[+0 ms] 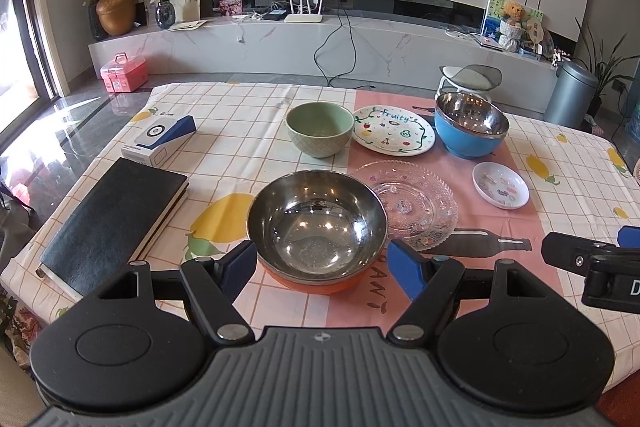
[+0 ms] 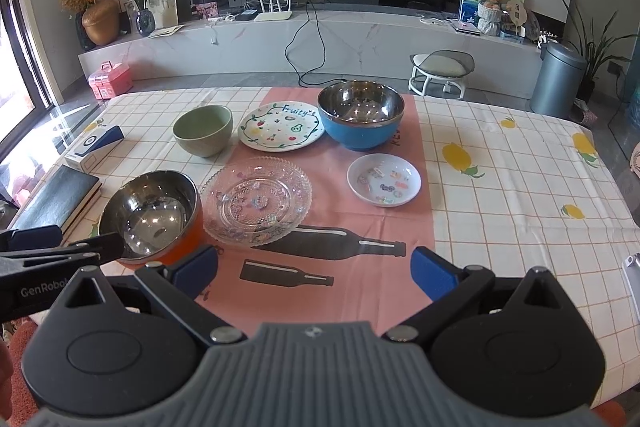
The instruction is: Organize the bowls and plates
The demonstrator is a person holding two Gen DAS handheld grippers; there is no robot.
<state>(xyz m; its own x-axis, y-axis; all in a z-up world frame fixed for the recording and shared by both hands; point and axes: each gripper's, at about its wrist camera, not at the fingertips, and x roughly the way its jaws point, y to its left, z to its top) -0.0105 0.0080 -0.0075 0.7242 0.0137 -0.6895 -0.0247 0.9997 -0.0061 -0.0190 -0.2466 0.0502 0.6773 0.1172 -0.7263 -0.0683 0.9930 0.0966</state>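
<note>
An orange steel-lined bowl (image 1: 317, 227) (image 2: 150, 215) sits near the table's front, between the spread fingers of my open left gripper (image 1: 322, 273), which does not touch it. Right of it lies a clear glass plate (image 1: 412, 205) (image 2: 256, 201). Farther back stand a green bowl (image 1: 319, 129) (image 2: 203, 129), a white "Fruity" plate (image 1: 394, 131) (image 2: 281, 126) and a blue steel-lined bowl (image 1: 470, 125) (image 2: 361, 115). A small white dish (image 1: 501, 185) (image 2: 384, 179) sits at the right. My right gripper (image 2: 316, 273) hangs open over the pink cloth, holding nothing.
A black notebook (image 1: 116, 223) (image 2: 60, 197) and a white-and-blue box (image 1: 160, 141) (image 2: 94, 145) lie at the table's left. The chequered tablecloth (image 2: 520, 187) is bare on the right. Beyond the table are a stool (image 2: 440, 71) and a grey bin (image 2: 558, 79).
</note>
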